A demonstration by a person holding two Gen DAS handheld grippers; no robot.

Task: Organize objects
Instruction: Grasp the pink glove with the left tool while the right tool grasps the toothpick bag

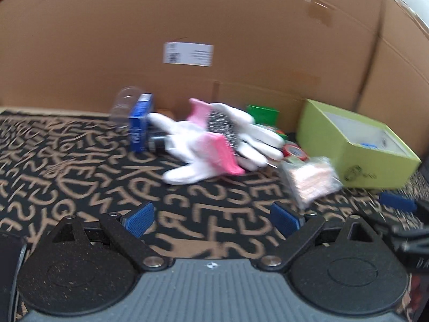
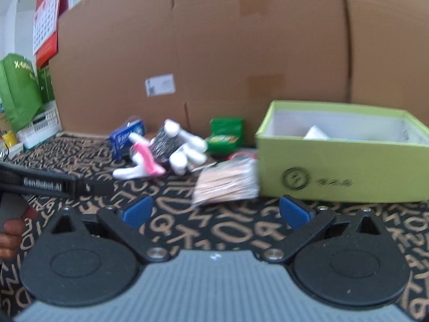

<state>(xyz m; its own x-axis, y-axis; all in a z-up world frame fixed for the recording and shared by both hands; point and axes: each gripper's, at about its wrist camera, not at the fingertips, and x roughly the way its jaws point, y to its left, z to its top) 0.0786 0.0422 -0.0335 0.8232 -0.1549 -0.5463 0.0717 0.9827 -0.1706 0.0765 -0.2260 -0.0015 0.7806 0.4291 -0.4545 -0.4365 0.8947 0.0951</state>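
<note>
The messy pile sits near the back edge of the counter, right up against the big cardboard wall. On top of the pile lie white gloves with pink cuffs. A blue box stands at the left of the gloves, and a clear plastic thing leans behind it. A green packet sits behind the gloves, close to the cardboard. A red roll peeks out just by the gloves. A clear bag of pinkish-brown things lies in front, touching the side of the green box.

The green box stands open at the right side of the counter. It looks like the place where the things should go, because its top is off and a white thing already lies inside. So I think only a little of the tidying is done.

The left tongs are apart, with nothing between them. They point at the gloves, maybe to pick them up next. The right tongs are wide apart too and hold nothing. They hover over the counter in front of the bag, so that may be their next pick. A person's fingers show at the left edge of the right view, by the other tool.
</note>
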